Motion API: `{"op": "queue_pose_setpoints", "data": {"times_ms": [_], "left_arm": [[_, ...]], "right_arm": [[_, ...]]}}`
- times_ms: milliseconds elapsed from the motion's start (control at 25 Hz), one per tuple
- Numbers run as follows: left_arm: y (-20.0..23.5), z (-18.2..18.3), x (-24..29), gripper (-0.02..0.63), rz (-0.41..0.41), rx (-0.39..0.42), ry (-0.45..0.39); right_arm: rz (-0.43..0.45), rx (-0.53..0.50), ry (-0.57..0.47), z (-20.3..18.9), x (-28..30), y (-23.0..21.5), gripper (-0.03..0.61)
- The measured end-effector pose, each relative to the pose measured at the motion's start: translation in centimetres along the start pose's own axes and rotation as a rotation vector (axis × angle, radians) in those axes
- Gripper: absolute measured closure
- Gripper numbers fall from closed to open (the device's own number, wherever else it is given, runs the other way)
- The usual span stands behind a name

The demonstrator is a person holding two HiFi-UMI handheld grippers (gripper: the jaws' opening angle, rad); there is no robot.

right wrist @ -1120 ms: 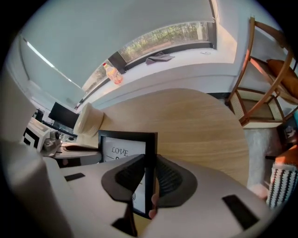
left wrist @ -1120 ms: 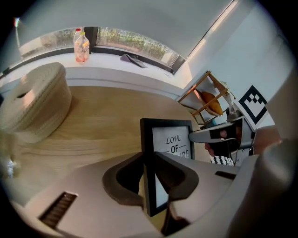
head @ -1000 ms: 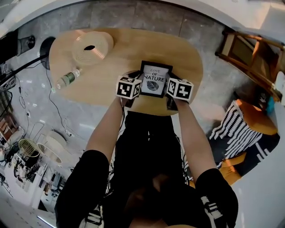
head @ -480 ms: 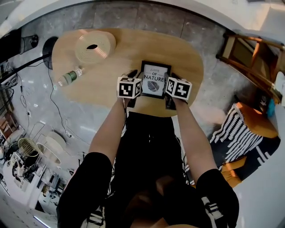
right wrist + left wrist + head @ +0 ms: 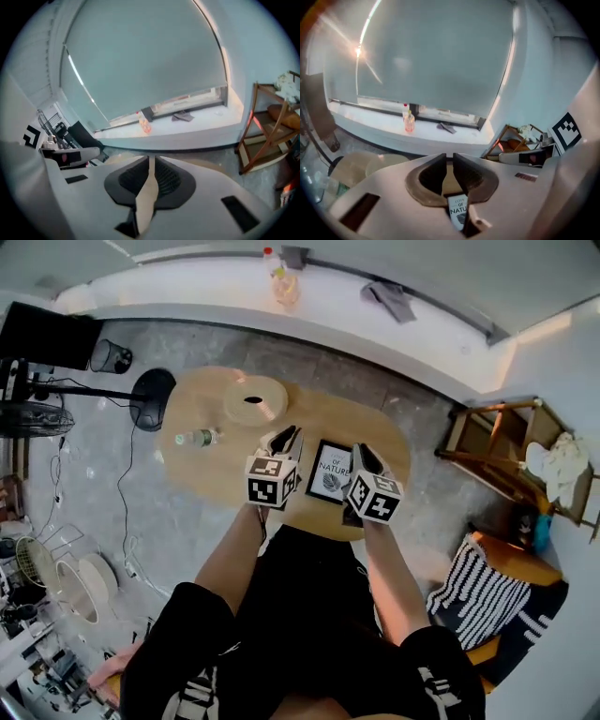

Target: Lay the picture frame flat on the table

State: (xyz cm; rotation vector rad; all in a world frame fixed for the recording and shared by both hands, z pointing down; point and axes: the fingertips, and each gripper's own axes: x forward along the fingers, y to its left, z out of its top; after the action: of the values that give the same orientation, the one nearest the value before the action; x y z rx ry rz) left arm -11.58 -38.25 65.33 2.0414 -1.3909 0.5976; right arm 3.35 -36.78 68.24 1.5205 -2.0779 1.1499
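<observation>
Black ribbed pads [image 5: 432,176] of the left gripper [image 5: 449,157] stand a narrow slit apart, closing on nothing. The right gripper [image 5: 151,161] is likewise closing and empty. Between and below the two sets of fingers, held by neither, the picture frame [image 5: 333,472] lies flat, print upward, on the wooden table [image 5: 216,474]. Beyond the left fingers lie a bottle [image 5: 197,438] and a pale round roll [image 5: 255,399].

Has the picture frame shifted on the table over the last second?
No. The picture frame lies at the same spot by the table's near edge, right of the bottle; only the camera has moved.
</observation>
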Motion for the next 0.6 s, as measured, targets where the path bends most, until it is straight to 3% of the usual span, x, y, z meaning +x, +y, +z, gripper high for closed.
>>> {"op": "queue_pose_setpoints", "data": {"times_ms": [120,320,440,600], "left_arm": [[-1.0,7.1,-7.0,0.575,-0.006,0.053,-0.155],[-2.3,15.4,-18.5,0.588,0.037,0.127,-0.333],[-2.5,19.2,-23.8,0.589,0.068,0.164,-0.422],[-3.3,22.7,-28.8,0.589,0.08,0.197,-0.512]], "right_arm": [[0.037,-0.086,-0.193,8.1,-5.5,5.7,0.563],[0.065,-0.284,-0.475,18.2,-16.2,14.0,0.563],[0.06,-0.361,-0.585,21.6,-21.3,17.5,0.563],[0.063,-0.383,-0.667,23.7,-26.4,19.4,0.565]]}}
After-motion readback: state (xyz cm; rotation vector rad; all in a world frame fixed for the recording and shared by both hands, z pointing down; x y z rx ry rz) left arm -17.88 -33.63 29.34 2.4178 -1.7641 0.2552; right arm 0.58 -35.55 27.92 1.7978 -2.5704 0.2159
